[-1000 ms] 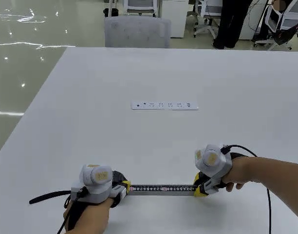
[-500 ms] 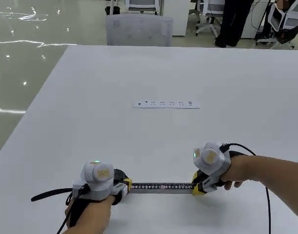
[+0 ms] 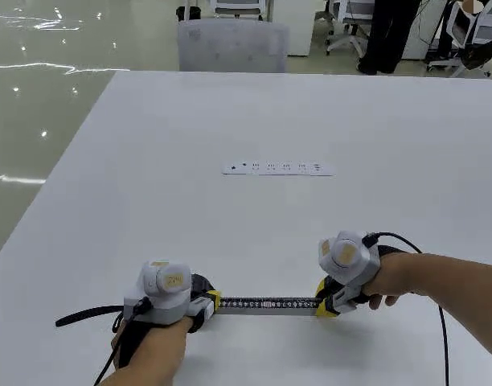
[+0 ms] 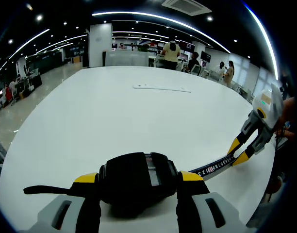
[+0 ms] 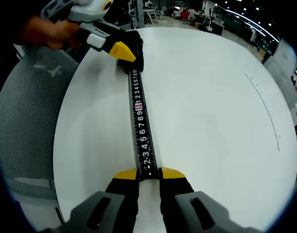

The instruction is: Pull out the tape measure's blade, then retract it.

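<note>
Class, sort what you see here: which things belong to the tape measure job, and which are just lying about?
In use: tape measure case, its pulled-out blade, left gripper, right gripper.
Lying about: power strip on the table, grey chair at the far edge.
</note>
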